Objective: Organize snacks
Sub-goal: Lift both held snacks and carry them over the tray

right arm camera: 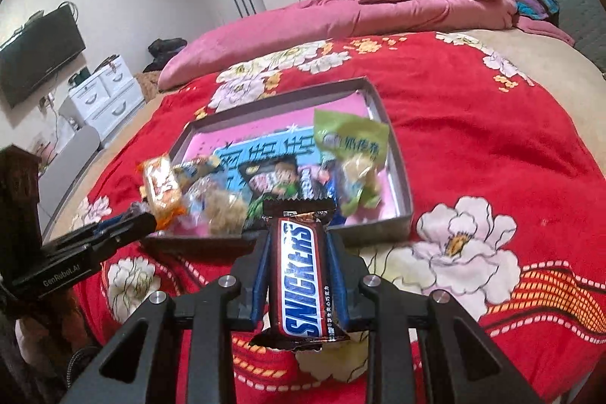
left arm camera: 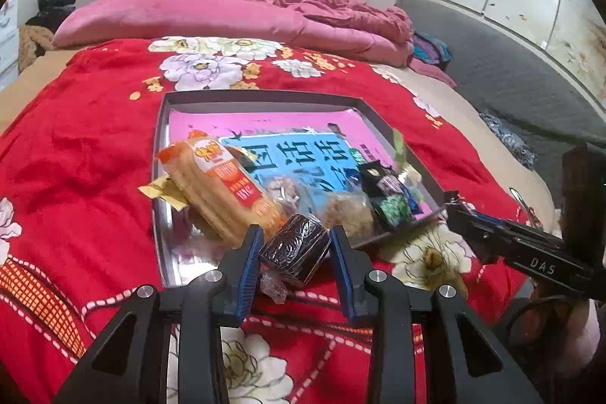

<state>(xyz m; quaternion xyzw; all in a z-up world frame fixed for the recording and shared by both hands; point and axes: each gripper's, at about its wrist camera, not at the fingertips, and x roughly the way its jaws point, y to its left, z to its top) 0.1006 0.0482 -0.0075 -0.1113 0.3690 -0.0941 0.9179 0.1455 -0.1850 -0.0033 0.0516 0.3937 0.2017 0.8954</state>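
Spread across the bed, a red floral blanket is carrying a shallow grey box lid with a pink and blue printed base, and snacks are piling up along its near edge. Among them are lying an orange pack of wafers, a clear bag of pale puffed snacks and a green snack bag on the far right side.

The left gripper is hovering just over the near rim, its blue fingers clamping a dark round wrapped cake by its sides. The right gripper is holding a Snickers bar lengthwise, its fingers pressing on both long edges, the bar sitting above the blanket just short of the lid.

Both pieces look ready for placing in the lid. The near edge is already crowded, so dropping either there is risking a slide over the low rim onto the blanket. The glossy Snickers wrapper could also be slipping in its narrow grip, and the two grippers are working close enough to bump each other.
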